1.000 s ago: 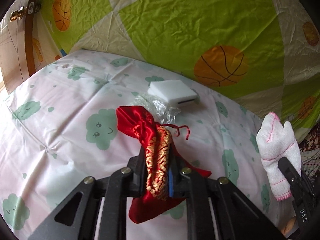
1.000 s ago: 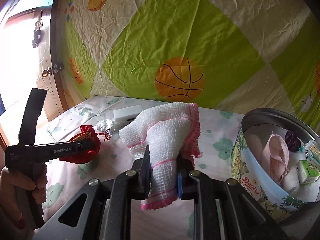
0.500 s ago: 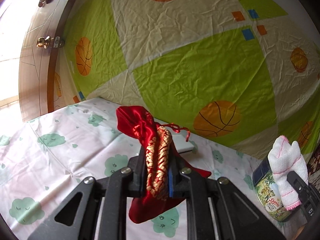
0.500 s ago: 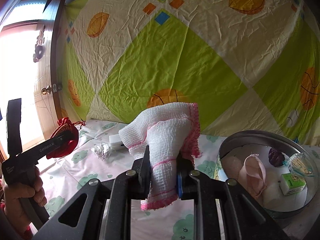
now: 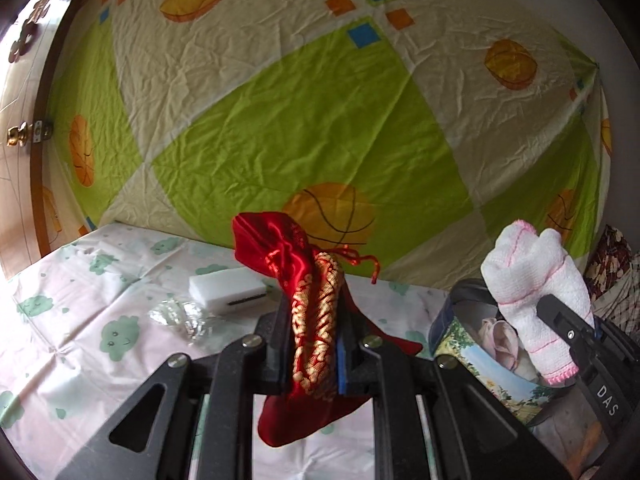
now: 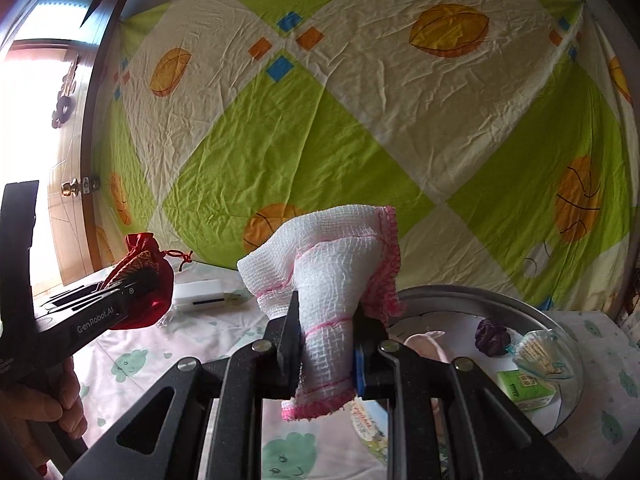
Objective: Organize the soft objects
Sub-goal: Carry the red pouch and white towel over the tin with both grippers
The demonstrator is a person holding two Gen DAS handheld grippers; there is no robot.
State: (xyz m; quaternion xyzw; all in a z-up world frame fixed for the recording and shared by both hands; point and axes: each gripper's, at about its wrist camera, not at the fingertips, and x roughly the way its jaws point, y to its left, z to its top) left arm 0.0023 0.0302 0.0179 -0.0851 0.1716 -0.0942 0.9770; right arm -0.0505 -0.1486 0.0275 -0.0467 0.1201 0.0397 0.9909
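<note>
Bedsheet backdrop; left gripper (image 5: 316, 344) jaws clamp red pouch (image 5: 304, 312), right gripper (image 6: 326, 344) jaws white cloth (image 6: 328, 276) (release only once above tin (image 6: 560, 320), beside right jaws).

The surface (image 5: 80, 344), under a cloud-print cloth, carries a white block (image 5: 227, 290) near its far edge, crumpled foil (image 5: 180, 318) just beside it, and a round tin (image 6: 560, 412) at the right.

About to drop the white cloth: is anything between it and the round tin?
Nothing visible blocks it. The right gripper holds the white cloth beside the open round tin, whose lid is off; items already lie inside.
</note>
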